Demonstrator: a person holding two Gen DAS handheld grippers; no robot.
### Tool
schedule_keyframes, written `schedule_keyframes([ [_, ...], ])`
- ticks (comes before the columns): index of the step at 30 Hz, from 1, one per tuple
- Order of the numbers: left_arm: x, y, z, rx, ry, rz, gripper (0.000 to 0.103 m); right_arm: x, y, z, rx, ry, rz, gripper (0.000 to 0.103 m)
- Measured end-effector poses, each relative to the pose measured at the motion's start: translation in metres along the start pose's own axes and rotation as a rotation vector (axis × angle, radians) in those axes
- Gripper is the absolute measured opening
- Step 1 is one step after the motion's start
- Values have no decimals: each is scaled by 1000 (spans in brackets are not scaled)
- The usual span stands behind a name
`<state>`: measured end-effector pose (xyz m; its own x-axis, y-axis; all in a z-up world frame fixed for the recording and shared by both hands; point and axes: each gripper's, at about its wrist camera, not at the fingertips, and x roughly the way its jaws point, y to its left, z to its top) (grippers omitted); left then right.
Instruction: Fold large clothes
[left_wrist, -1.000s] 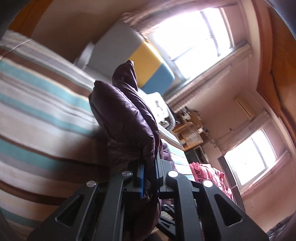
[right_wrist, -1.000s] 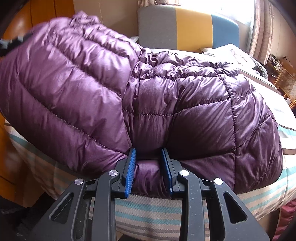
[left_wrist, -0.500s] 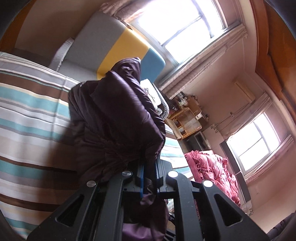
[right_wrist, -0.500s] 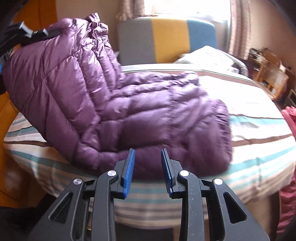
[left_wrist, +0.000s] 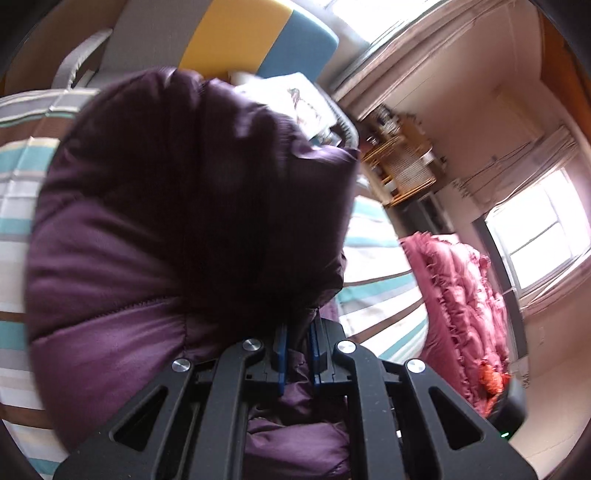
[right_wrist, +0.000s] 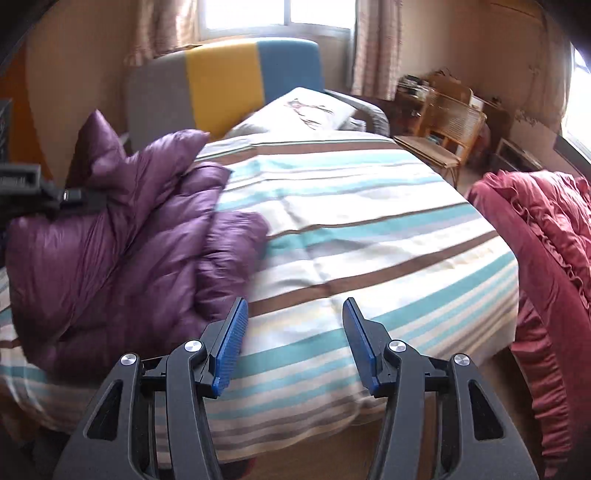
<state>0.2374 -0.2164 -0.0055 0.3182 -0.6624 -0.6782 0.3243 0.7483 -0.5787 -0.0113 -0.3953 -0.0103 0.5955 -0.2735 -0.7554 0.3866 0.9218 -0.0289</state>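
- Purple puffer jacket lies bunched on the left part of a striped bedspread, in a bedroom with a grey, yellow and blue headboard, a pillow and a pink ruffled quilt at the right.
- Left gripper is clamped on a fold of the jacket; right gripper hangs with jaws spread, empty, just beside the jacket's hem.
- The jacket is glossy, quilted and puffy.

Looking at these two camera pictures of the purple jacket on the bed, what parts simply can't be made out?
- Left wrist view: the purple jacket fills the frame, dark and blurred, hiding its shape and most of the striped bed.
- Left gripper: bunched fabric covers the fingertips.
- Right wrist view: the frame edge cuts off the jacket's left side; its near edge is motion-blurred.
- Shelf: contents too small.
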Motion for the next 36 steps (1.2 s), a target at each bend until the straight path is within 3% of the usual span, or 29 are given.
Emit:
schedule_keyframes([
  [5,37,-7,-10,2,39,44,9,7,-28,-6,34,26,-41,53],
  [9,33,-9,-13,22,45,32,12,10,-37,-14,58,46,-38,53],
  [11,22,-7,-9,18,50,-9,17,10,-38,-14,60,46,-30,53],
  [12,15,-5,-7,16,50,-34,24,9,-37,-14,59,42,-27,53],
  [13,9,-3,-7,12,49,-60,39,8,-35,-14,56,40,-23,53],
  [15,-13,-2,-4,1,21,-118,50,10,-33,-10,45,34,-17,53],
  [20,-62,3,-1,9,-27,-218,56,1,-22,-8,6,20,0,53],
  [23,-95,20,-3,-4,-77,-234,59,-11,-14,-5,-26,-3,23,53],
  [26,-129,51,-6,-28,-138,-187,60,-28,-4,1,-65,-35,60,53],
  [29,-159,96,-16,-53,-186,-92,60,-55,16,12,-127,-86,151,53],
  [33,-174,151,-36,-114,-203,46,56,-86,50,30,-217,-139,305,53],
  [36,-172,179,-62,-155,-186,102,49,-95,81,44,-294,-156,384,53],
])
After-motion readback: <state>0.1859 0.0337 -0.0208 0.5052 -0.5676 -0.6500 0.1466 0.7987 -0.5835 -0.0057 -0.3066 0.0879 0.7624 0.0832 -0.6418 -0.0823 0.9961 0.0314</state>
